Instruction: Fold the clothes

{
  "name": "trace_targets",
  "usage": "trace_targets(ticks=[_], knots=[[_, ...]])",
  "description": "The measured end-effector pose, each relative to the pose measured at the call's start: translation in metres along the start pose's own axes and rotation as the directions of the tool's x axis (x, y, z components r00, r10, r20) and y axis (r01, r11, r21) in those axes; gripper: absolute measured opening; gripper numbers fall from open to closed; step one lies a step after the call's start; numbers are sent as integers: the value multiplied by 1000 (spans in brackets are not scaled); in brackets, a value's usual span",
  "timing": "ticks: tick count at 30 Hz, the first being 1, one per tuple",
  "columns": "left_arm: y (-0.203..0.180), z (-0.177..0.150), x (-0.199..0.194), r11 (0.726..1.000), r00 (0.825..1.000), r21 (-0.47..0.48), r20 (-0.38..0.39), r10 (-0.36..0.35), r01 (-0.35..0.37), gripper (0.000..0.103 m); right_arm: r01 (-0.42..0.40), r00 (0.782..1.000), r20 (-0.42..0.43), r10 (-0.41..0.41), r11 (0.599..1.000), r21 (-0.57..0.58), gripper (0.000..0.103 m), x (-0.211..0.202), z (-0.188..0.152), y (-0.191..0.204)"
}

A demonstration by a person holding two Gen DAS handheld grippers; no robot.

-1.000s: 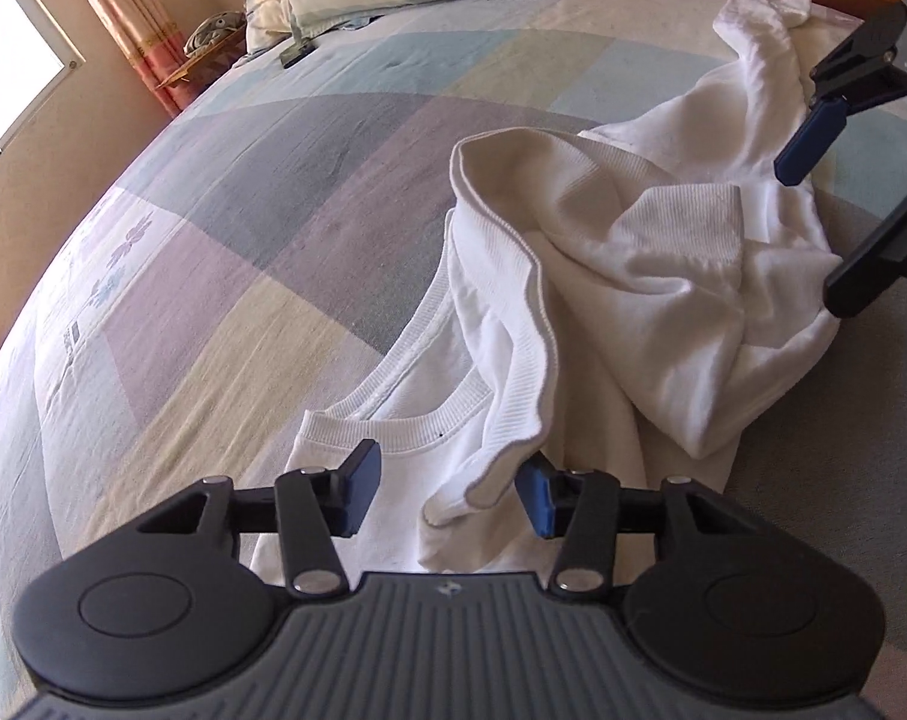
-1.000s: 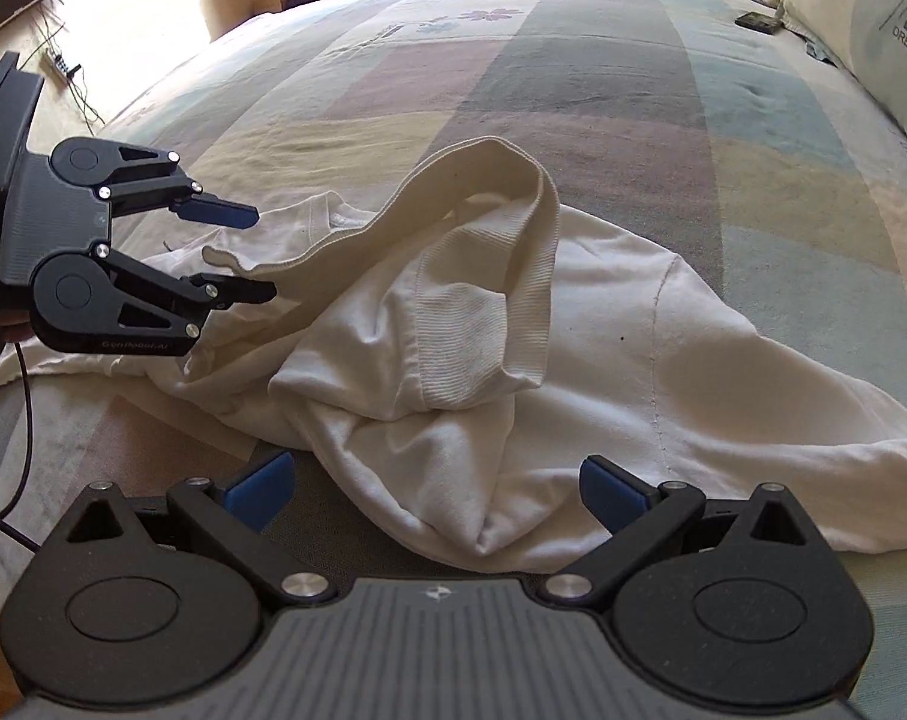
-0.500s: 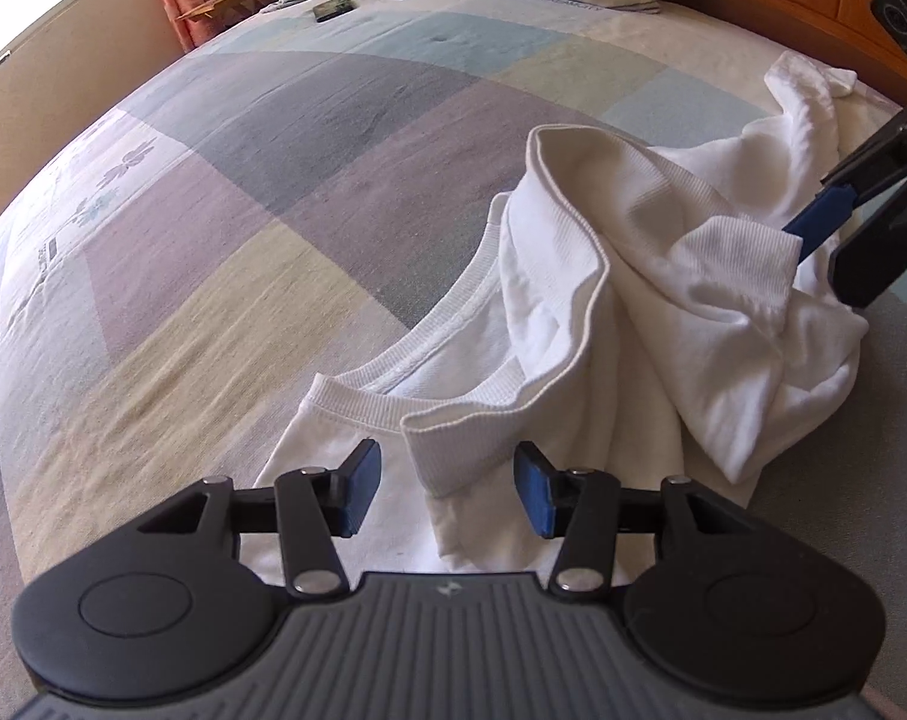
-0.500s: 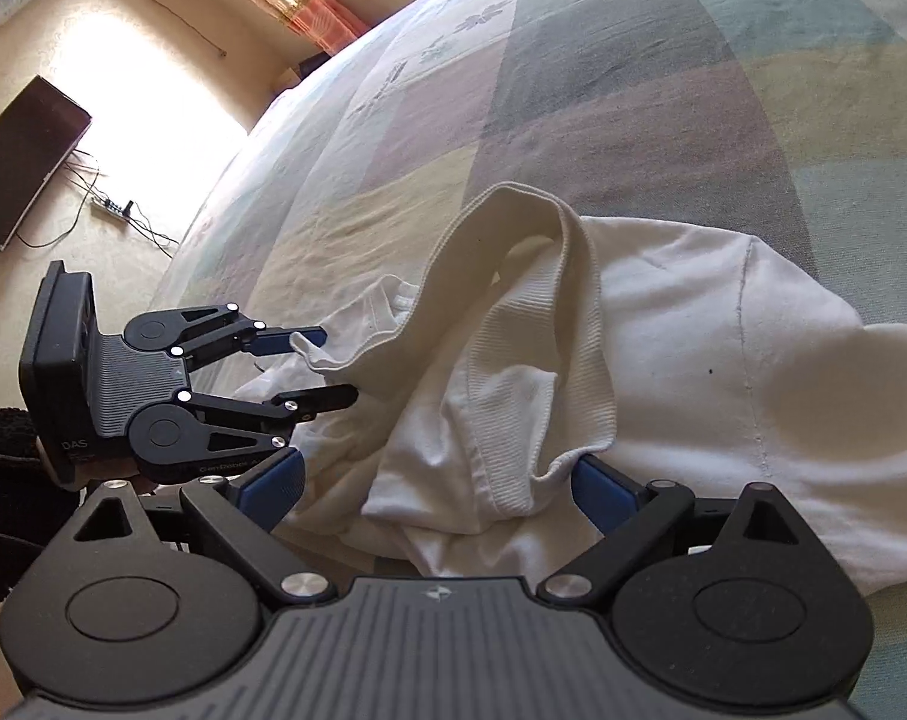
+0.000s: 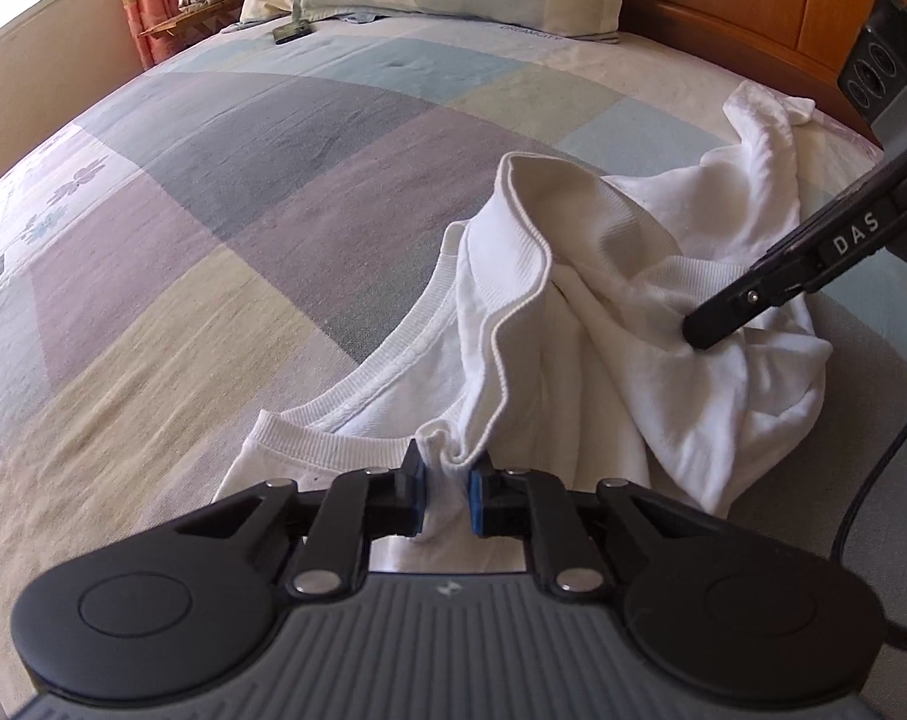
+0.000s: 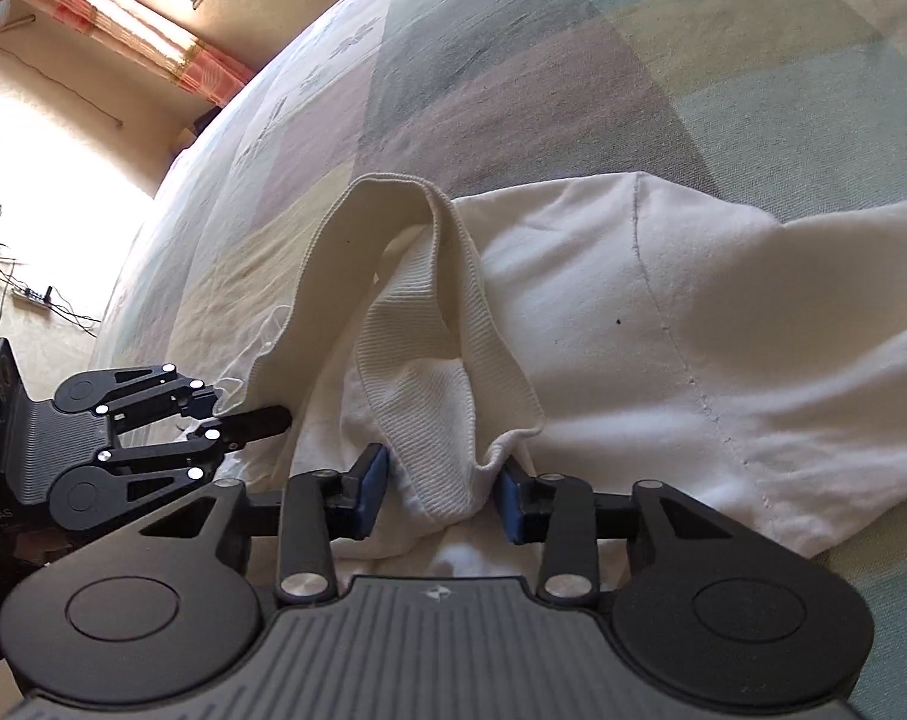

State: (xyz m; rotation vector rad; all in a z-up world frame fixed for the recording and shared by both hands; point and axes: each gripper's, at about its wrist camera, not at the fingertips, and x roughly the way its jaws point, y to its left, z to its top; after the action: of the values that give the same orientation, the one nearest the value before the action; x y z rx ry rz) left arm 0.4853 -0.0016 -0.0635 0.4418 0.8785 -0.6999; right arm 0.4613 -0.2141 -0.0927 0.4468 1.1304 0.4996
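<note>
The white sweatshirt (image 5: 621, 324) lies crumpled on the bed (image 5: 213, 228), and nothing of it is folded yet. The body is bunched in a heap, the ribbed hem stands up in a loop, and one sleeve trails away beyond the heap toward the wooden bed frame (image 5: 753, 12).

The left gripper (image 5: 446, 495) is closing its jaws, and a small bunch of white cloth is already pinched between the two blue pads. This bunch sits just in front of the jaws, where the ribbed neckline runs off to the left of them. Ahead of these jaws and to the right, the heap rises.

The right gripper (image 6: 443, 498) is also closing. A thick lobe of ribbed fabric hangs between its jaws and the pads press on it from both sides, but the grip looks not tight yet. To the right of these jaws the smooth body of the garment spreads with a long seam; to the left of them, low, the other gripper is visible with cloth in its tips.

So, as I judge it, the task is only at its beginning: both tools are taking hold. What is left is nearly everything: to lift and spread the garment flat, to lay the sleeves in, and then to fold the body
</note>
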Motion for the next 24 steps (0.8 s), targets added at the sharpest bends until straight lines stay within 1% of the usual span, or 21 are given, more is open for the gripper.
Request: trace_targets(ticks=[1, 5, 8, 10, 12, 14, 17, 20, 24], knots=[[0, 0, -4, 1000, 1000, 1, 7, 1, -1, 10, 15, 1000, 5, -15, 1000, -8, 24, -1, 0, 2], [0, -1, -31, 1000, 999, -3, 38, -8, 8, 9, 30, 999, 34, -27, 996, -81, 19, -17, -2, 14], [-5, -3, -55, 999, 999, 43, 40, -19, 17, 9, 27, 999, 27, -23, 985, -173, 18, -36, -1, 26], [-13, -7, -71, 995, 999, 98, 27, -19, 16, 9, 34, 999, 13, -32, 965, -262, 17, -52, -1, 36], [-26, -15, -85, 985, 1000, 172, -3, -22, 22, 9, 56, 998, 2, -60, 923, -381, 17, -66, -4, 48], [-38, -24, -100, 976, 998, 211, -34, -46, 52, 9, 82, 995, -16, -103, 869, -489, 17, -78, -9, 59], [-57, -39, -122, 961, 994, 262, -80, -74, 92, 9, 57, 990, -70, -121, 806, -589, 16, -92, -19, 71], [-78, -56, -141, 943, 987, 305, -128, -100, 135, 9, 18, 981, -129, -143, 736, -677, 16, -107, -36, 81], [-104, -80, -165, 922, 962, 305, -203, -182, 238, 9, -59, 958, -236, -160, 698, -713, 16, -121, -62, 88]])
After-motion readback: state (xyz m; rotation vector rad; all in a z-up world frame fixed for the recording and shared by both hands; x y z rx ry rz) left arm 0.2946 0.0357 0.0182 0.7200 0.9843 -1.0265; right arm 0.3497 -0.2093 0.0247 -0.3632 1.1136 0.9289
